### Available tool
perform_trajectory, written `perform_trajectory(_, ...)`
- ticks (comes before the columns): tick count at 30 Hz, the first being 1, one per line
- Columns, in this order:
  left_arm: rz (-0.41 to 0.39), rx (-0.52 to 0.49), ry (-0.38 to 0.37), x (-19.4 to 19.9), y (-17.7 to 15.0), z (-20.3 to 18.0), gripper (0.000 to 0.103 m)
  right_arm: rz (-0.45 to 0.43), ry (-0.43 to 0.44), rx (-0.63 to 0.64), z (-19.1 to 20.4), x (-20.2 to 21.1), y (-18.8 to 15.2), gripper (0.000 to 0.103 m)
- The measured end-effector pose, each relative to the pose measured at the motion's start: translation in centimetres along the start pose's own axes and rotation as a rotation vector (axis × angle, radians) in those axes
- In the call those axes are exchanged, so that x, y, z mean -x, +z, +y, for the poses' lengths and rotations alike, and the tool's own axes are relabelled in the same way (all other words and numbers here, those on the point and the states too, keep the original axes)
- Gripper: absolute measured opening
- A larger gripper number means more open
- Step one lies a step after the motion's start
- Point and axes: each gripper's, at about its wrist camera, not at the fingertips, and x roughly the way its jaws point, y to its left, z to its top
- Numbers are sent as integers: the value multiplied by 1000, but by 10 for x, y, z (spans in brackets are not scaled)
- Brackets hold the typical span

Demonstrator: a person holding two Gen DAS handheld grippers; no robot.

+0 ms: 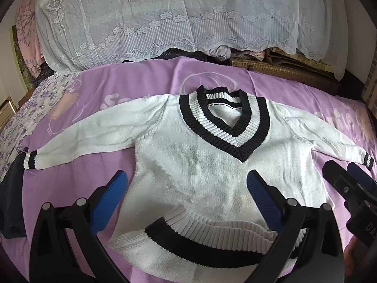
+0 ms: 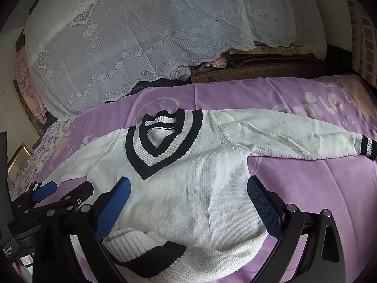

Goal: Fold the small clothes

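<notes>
A small white knit sweater [image 1: 188, 165] with a black-and-white V-neck lies face up on the purple bedspread [image 1: 141, 77], both sleeves spread out sideways. Its ribbed hem [image 1: 212, 240] is turned up over the lower body. My left gripper [image 1: 187, 181] is open and empty, hovering over the sweater's lower half. My right gripper [image 2: 188, 193] is open and empty over the sweater [image 2: 188, 176], near the turned-up hem [image 2: 146, 247]. The right gripper shows at the right edge of the left wrist view [image 1: 348, 176]; the left gripper shows at the left of the right wrist view [image 2: 61, 191].
A white lace cover [image 1: 165, 18] drapes over a tall pile behind the bed. A woven mat [image 1: 282, 68] and bundled cloth lie under it at the back right. A dark garment [image 1: 11, 200] lies at the left edge. A floral sheet [image 1: 30, 108] lies at the far left.
</notes>
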Motion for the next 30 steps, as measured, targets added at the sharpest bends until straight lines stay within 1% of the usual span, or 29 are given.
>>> perform_trajectory(5,-3,18,44,1,2,0,99,-1,0,0,0,-1,0,100)
perform_trajectory(10,59,59,-12,-4,3,6,99,-1,0,0,0,-1,-1,100)
perform_trajectory(12,66,65,-13,-4,2,6,99,0,1,-1,0,-1,-1,100)
perform_trajectory(19,55,31,19,-3,1,2,99,1,-2,1,0,-2,-2,100)
perform_trajectory(30,50,29,38,-3,3,3,99,1,-1,1,-1,-3,-3,100)
